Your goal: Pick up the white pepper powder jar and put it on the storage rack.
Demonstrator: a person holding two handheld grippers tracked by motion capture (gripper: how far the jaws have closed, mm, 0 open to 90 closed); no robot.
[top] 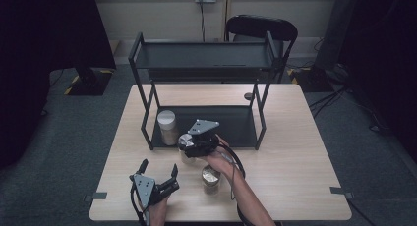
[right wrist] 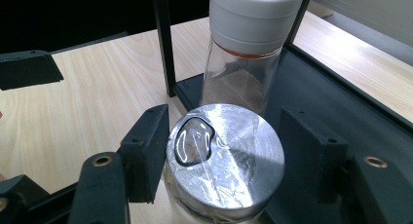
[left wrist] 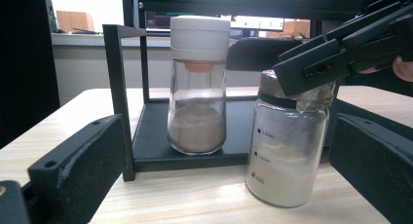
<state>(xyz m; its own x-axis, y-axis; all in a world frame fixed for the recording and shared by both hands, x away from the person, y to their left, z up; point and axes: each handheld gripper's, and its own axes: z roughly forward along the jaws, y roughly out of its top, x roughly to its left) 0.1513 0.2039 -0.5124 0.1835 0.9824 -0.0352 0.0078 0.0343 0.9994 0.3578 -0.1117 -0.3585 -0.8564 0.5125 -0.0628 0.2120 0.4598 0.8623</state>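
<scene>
Jars are mid-way into the black rack (top: 147, 137): one white-capped jar (top: 166, 127) already stands on the lower shelf at centre-left of the high view, a foil-capped jar (top: 186, 148) is being handled just in front of that shelf, and a third, open jar (top: 211, 179) waits on the counter (top: 295, 152) lower down — so, by my reading, two remain to be shelved. The right hand-held gripper (right wrist: 226, 160) is clamped on the foil-capped jar's lid, pads pressing both sides. The left hand-held gripper (top: 158, 176), at lower left, hangs wide open, holding nothing.
</scene>
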